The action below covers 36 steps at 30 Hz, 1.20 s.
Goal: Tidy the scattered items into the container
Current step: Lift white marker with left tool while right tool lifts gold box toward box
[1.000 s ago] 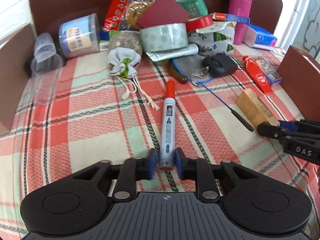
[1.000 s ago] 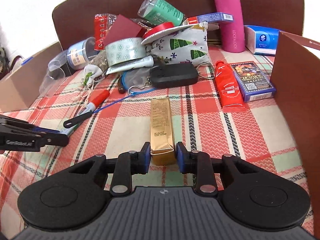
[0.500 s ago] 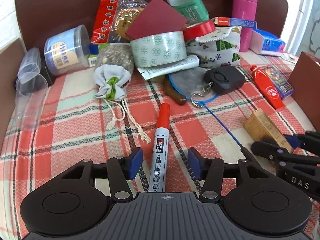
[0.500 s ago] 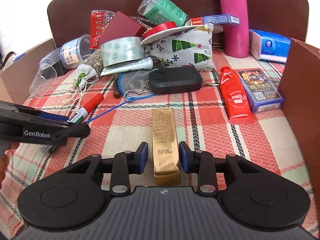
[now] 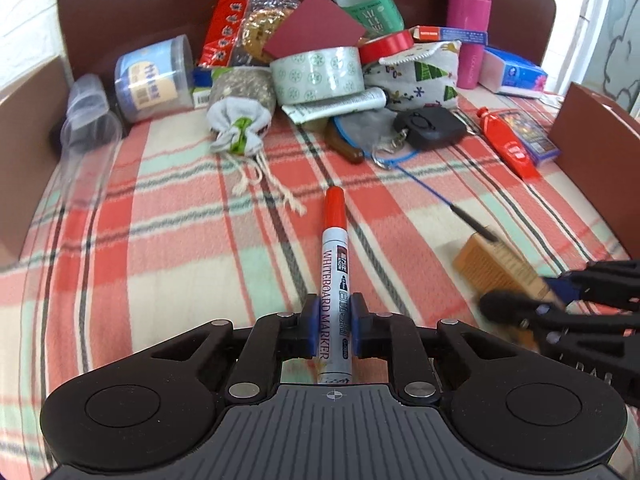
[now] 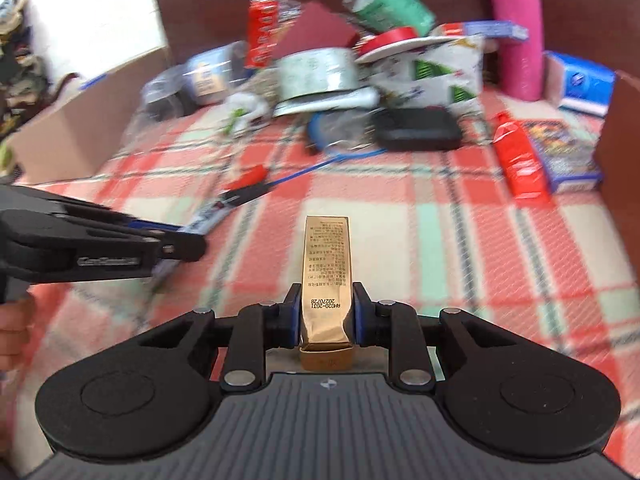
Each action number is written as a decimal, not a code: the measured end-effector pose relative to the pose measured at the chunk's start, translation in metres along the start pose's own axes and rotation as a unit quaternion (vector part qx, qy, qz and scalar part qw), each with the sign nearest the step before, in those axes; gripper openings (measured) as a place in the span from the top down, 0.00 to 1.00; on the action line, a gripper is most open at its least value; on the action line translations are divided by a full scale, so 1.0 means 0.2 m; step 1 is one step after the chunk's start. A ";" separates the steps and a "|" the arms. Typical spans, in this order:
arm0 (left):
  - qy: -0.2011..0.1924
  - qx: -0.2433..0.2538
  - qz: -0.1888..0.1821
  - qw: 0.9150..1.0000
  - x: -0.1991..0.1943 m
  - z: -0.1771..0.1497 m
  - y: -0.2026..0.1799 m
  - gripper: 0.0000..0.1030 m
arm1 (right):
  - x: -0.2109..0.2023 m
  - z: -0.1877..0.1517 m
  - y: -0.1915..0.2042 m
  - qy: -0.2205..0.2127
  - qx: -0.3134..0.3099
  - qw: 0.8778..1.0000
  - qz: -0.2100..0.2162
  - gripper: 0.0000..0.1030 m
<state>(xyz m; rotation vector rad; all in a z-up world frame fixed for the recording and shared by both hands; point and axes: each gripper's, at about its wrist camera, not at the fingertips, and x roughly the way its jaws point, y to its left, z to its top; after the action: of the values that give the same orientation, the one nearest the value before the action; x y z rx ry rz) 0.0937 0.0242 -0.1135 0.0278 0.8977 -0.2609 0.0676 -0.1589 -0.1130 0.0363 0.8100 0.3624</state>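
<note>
My left gripper [image 5: 335, 326] is shut on a red-capped whiteboard marker [image 5: 335, 268] that points away over the plaid cloth. My right gripper [image 6: 326, 322] is shut on a gold box [image 6: 327, 276], lifted slightly above the cloth. Each gripper shows in the other's view: the right gripper [image 5: 560, 312] at the right with the gold box [image 5: 496, 268], the left gripper [image 6: 100, 240] at the left with the marker [image 6: 224, 204]. The brown container wall [image 5: 120, 8] curves around the back and sides.
A pile lies at the back: patterned tape roll [image 5: 318, 74], pink bottle [image 5: 468, 24], Christmas-tree pouch [image 5: 416, 76], black key fob [image 5: 428, 130], drawstring bag [image 5: 240, 120], blue-label jar [image 5: 154, 78]. A red tube [image 5: 508, 144] and card box [image 5: 528, 136] lie right.
Both grippers opened half a second ago, slid further along their items, and have closed again. The left now grips the marker mid-body; the right grips the gold box and is moving, view blurred.
</note>
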 end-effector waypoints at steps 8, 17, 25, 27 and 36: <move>-0.017 -0.059 -0.021 0.998 -0.22 -0.18 0.13 0.89 | -0.04 -0.04 0.23 0.026 0.004 0.995 0.100 0.74; -0.047 -0.089 0.003 0.995 -0.44 -0.30 0.31 0.89 | -0.07 0.01 0.58 0.022 -0.069 0.988 0.135 0.74; -0.001 -0.091 0.025 0.996 -0.29 -0.33 0.37 0.64 | 0.01 -0.02 0.58 0.046 -0.071 0.991 0.103 0.73; 0.001 -0.081 0.027 0.996 -0.27 -0.31 0.36 0.52 | 0.03 -0.01 0.57 0.049 -0.068 0.991 0.100 0.73; 0.003 -0.043 0.065 0.997 -0.26 -0.29 0.32 0.90 | 0.09 0.02 0.60 0.050 -0.092 0.990 0.099 0.74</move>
<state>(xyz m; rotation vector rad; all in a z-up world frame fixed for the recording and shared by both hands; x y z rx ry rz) 0.0338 0.1049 -0.1145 0.0075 0.9094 -0.1019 0.0455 -0.0401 -0.1031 -0.0737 0.8715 0.6298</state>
